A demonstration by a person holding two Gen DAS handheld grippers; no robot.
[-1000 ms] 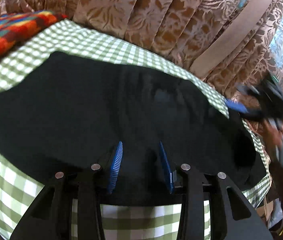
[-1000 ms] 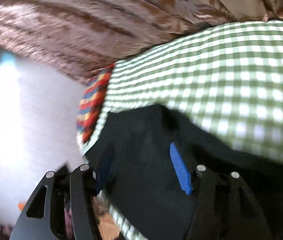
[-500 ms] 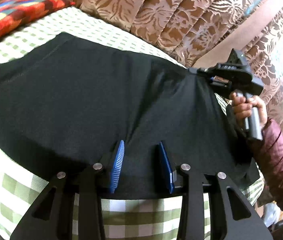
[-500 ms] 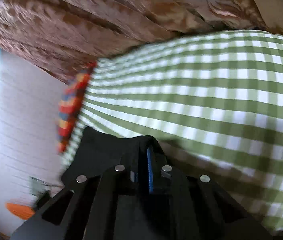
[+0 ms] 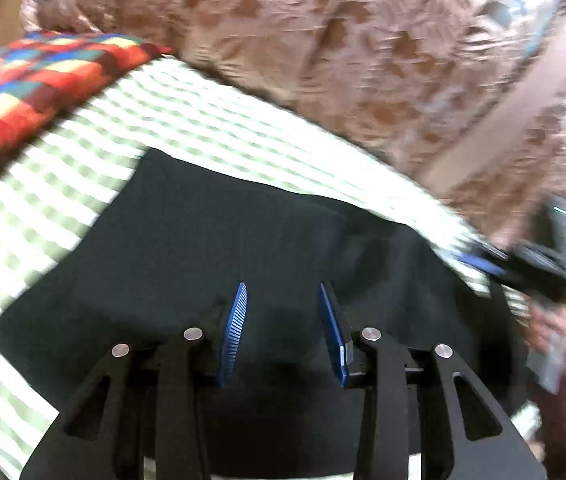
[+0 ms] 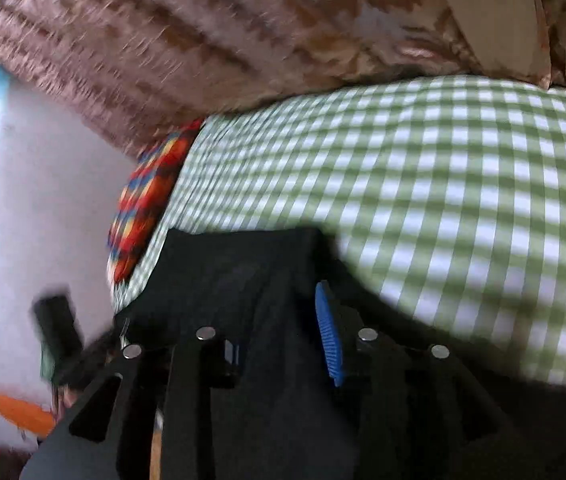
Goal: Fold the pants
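Observation:
The black pants lie folded on the green and white checked bed cover. My left gripper is open just above the near part of the pants, nothing between its blue pads. My right gripper is open over the pants near their far edge; its left pad is mostly hidden. In the left wrist view the right gripper shows blurred at the right side of the bed, held by a hand.
A red, blue and yellow patchwork pillow lies at the bed's left end. Brown patterned curtains hang behind the bed. An orange object lies on the pale floor beside the bed.
The right gripper, shut on the pants' edge half a second ago, has opened and let go. The left gripper has pulled back and stayed open; both views are blurred by motion.

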